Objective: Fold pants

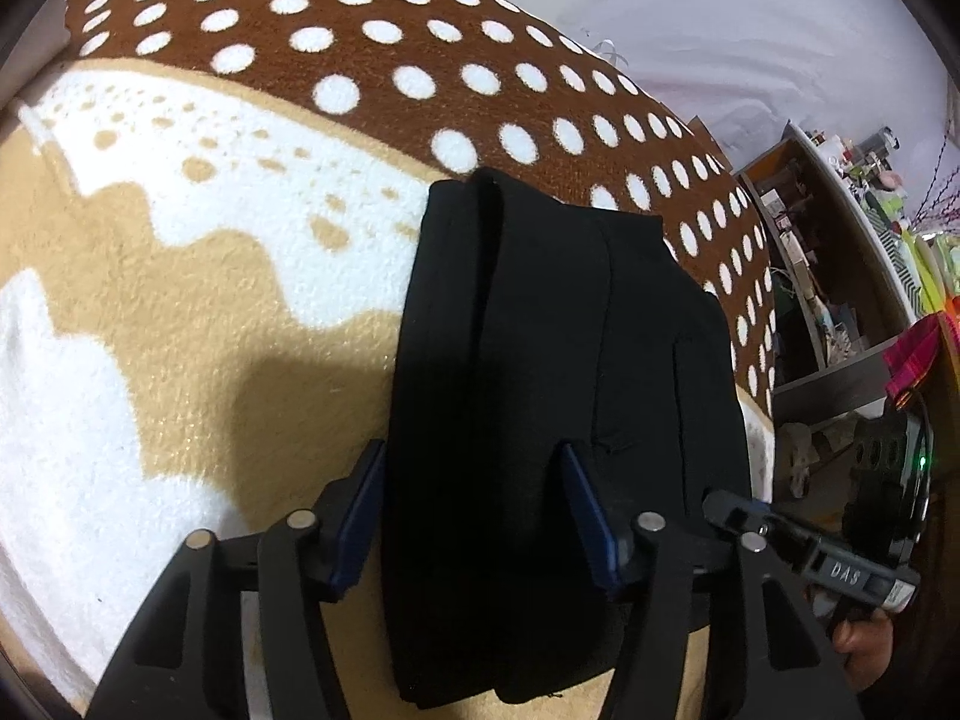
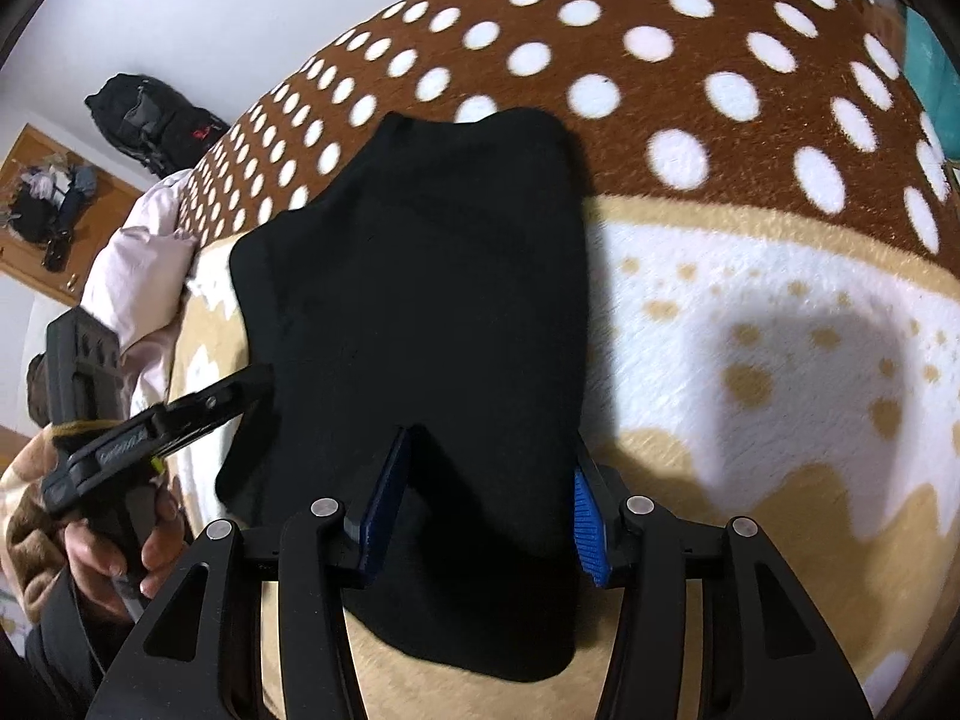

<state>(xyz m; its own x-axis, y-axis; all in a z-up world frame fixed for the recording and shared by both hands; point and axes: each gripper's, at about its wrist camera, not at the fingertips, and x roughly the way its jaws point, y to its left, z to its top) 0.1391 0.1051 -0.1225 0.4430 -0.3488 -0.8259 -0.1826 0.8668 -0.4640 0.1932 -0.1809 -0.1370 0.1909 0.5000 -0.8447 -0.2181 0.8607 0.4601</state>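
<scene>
The black pants (image 1: 558,396) lie folded into a compact stack on the brown, tan and white dotted blanket (image 1: 180,276). My left gripper (image 1: 474,498) is open, its blue pads on either side of the stack's near left part, not pinching it. In the right wrist view the same folded pants (image 2: 432,312) lie under my right gripper (image 2: 492,498), which is open with pads spread over the near edge. The right gripper also shows at the lower right of the left wrist view (image 1: 810,552), and the left gripper shows at the left of the right wrist view (image 2: 156,426), held in a hand.
The blanket (image 2: 750,330) covers a bed. A cluttered shelf unit (image 1: 840,276) stands to the right of the bed. A pink-white bedding heap (image 2: 144,276), a black backpack (image 2: 150,120) and a wooden door (image 2: 36,210) lie on the far side.
</scene>
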